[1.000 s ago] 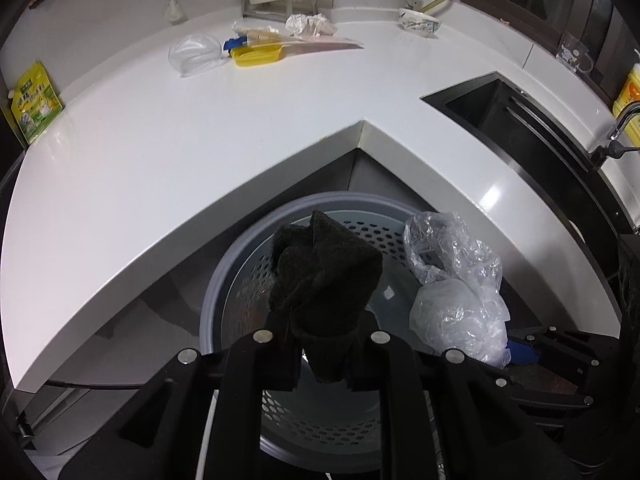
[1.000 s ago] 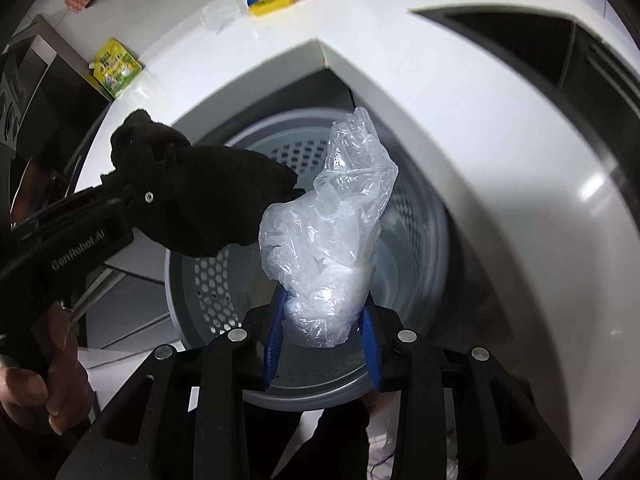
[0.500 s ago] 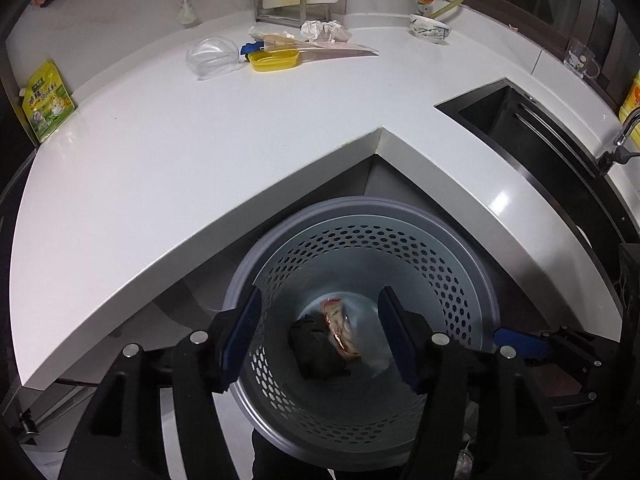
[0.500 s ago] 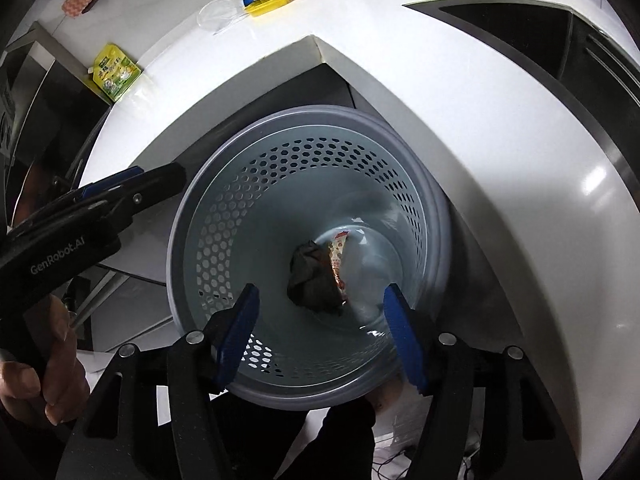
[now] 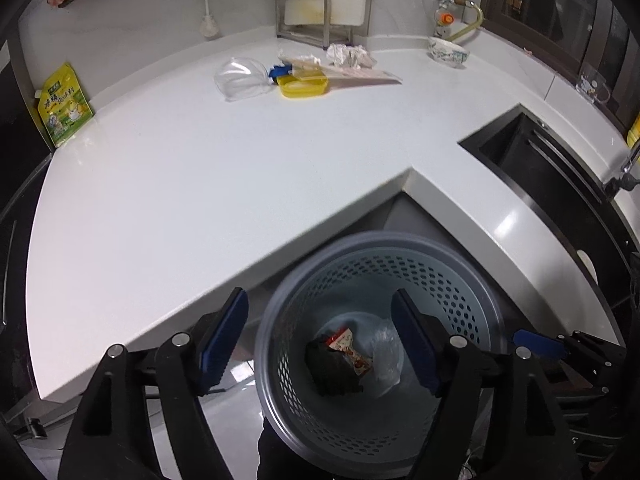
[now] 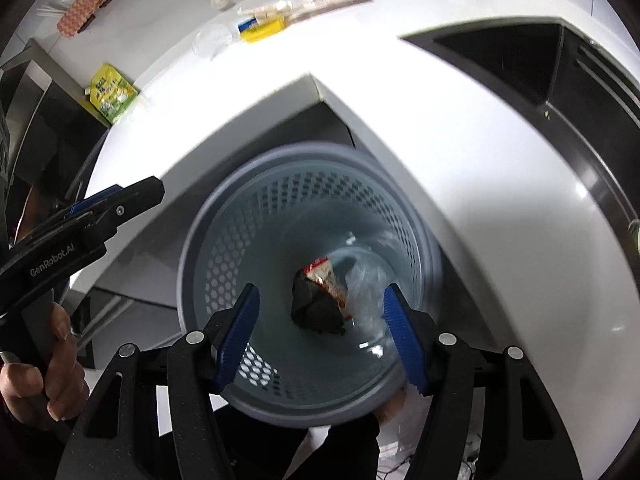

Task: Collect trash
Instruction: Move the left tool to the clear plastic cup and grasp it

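Observation:
A grey perforated trash basket [image 5: 472,304] [image 6: 224,264] stands on the floor below the inner corner of the white counter. At its bottom lie a black cloth [image 5: 332,372] [image 6: 316,312], a red-and-white wrapper [image 5: 348,346] [image 6: 324,276] and a clear plastic bag [image 5: 386,354] [image 6: 366,292]. My left gripper [image 5: 320,340] is open and empty above the basket. My right gripper [image 6: 320,336] is open and empty above it too. On the counter's far side lie a clear plastic lid [image 5: 240,78], a yellow container [image 5: 304,87], crumpled paper [image 5: 348,55] and a flat wrapper [image 5: 360,74].
A green-yellow pouch [image 5: 64,106] leans at the counter's left end. A black sink [image 5: 560,184] is set into the right wing. A bowl [image 5: 448,52] and a metal rack [image 5: 304,12] stand at the back. The left gripper also shows in the right wrist view [image 6: 116,204].
One second ago my left gripper held the black cloth and my right held the plastic bag. Both opened and the items dropped into the basket. Both grippers have since lifted a little.

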`<state>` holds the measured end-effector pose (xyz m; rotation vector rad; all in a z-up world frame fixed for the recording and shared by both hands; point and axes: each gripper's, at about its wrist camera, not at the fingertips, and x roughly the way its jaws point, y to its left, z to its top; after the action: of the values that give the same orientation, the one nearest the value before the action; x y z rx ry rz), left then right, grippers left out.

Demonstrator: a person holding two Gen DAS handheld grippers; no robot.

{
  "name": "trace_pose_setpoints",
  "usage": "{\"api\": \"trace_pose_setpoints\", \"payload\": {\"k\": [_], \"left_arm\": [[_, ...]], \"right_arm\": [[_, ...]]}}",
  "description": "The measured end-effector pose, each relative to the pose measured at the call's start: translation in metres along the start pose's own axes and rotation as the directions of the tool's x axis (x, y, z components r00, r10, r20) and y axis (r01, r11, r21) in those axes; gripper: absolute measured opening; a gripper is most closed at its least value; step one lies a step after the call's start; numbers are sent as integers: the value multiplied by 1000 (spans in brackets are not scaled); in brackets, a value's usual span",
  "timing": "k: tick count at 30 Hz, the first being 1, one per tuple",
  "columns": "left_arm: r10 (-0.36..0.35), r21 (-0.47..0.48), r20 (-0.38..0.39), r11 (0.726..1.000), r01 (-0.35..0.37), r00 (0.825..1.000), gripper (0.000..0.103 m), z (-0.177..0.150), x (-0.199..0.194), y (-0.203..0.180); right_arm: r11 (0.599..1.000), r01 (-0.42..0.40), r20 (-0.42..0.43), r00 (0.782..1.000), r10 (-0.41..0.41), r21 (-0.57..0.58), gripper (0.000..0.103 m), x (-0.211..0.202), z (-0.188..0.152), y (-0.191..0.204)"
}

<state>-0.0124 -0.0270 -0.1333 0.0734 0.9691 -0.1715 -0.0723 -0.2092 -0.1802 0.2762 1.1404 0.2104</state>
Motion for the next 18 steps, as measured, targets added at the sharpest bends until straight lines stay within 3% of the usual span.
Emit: {"api": "trace_pose_setpoints", "payload": {"k": [10, 18], "left_arm": [[22, -10, 88, 1000, -21, 996, 81, 52, -15, 39], [49, -15, 187, 999, -47, 981, 86, 103, -9, 83]], "right_arm": [[1000, 20, 107, 994, -22, 22, 62, -11, 53, 27], [998, 53, 180, 982, -58, 32, 62, -4, 107, 52]]}}
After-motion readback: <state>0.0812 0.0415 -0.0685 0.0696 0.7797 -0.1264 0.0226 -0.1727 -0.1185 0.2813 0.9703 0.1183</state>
